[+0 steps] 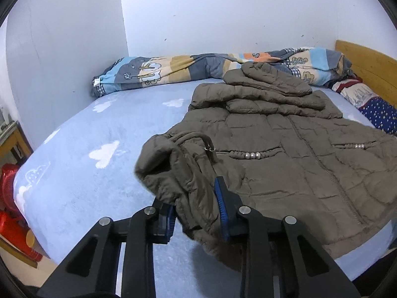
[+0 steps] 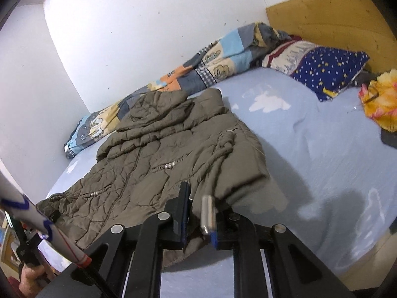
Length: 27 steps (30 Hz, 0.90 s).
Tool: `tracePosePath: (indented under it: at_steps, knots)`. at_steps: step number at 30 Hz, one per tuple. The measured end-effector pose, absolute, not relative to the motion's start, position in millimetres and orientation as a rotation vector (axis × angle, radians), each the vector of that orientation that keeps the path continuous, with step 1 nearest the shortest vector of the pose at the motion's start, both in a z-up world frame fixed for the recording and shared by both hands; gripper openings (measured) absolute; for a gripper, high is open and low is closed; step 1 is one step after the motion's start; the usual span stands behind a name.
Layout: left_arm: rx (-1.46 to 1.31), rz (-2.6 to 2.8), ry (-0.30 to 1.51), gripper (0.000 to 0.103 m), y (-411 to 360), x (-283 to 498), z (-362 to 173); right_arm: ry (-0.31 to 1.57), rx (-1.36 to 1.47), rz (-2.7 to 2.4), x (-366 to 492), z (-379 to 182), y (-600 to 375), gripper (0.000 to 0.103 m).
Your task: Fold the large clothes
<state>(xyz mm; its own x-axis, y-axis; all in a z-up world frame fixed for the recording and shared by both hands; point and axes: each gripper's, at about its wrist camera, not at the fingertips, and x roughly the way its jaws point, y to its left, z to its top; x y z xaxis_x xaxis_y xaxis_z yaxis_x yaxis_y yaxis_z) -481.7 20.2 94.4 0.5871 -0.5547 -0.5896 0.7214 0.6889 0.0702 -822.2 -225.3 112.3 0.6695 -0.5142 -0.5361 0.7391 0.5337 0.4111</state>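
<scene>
An olive-brown quilted jacket [image 1: 292,164] lies spread on a light blue bed sheet [image 1: 82,173], its hood folded at the far end. My left gripper [image 1: 196,208] is shut on a bunched sleeve [image 1: 178,173] at the jacket's near left corner, lifted a little off the sheet. In the right wrist view the jacket [image 2: 153,159] lies ahead. My right gripper [image 2: 198,213] is closed on the jacket's near right hem, with a drawstring and its metal toggle [image 2: 208,214] between the fingers.
A patterned quilt [image 1: 198,67] is rolled along the white wall. A star-print pillow [image 2: 327,72] and a wooden headboard [image 2: 330,15] are at the right. An orange-yellow cloth [image 2: 382,99] lies near the bed's right side. Red objects [image 1: 12,198] stand beside the bed's left edge.
</scene>
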Motion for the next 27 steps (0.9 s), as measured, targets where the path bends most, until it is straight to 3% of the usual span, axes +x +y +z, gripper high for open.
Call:
tracePosePath:
  at_steps: [8, 10, 12, 17, 21, 22, 24, 27]
  knots:
    - [0.340, -0.754, 0.608, 0.025, 22, -488, 88, 0.391, 0.761, -0.746, -833, 102, -226, 0.013]
    - [0.346, -0.760, 0.649, 0.036, 19, -484, 81, 0.397, 0.853, -0.716, -836, 90, -236, 0.014]
    - [0.346, -0.751, 0.680, 0.056, 16, -480, 75, 0.377, 0.951, -0.699, -840, 75, -246, 0.019]
    - [0.361, -0.730, 0.743, 0.072, 6, -470, 62, 0.373, 1.076, -0.721, -842, 51, -265, 0.030]
    - [0.346, -0.694, 0.801, 0.072, 0, -451, 47, 0.388, 1.159, -0.725, -840, 31, -278, 0.033]
    - [0.326, -0.684, 0.812, 0.068, 1, -446, 45, 0.387, 1.182, -0.714, -839, 27, -281, 0.033]
    - [0.295, -0.677, 0.841, 0.036, 4, -437, 41, 0.411, 1.164, -0.731, -837, 25, -284, 0.020]
    - [0.280, -0.685, 0.838, 0.019, 6, -434, 44, 0.487, 0.998, -0.781, -823, 42, -274, 0.014]
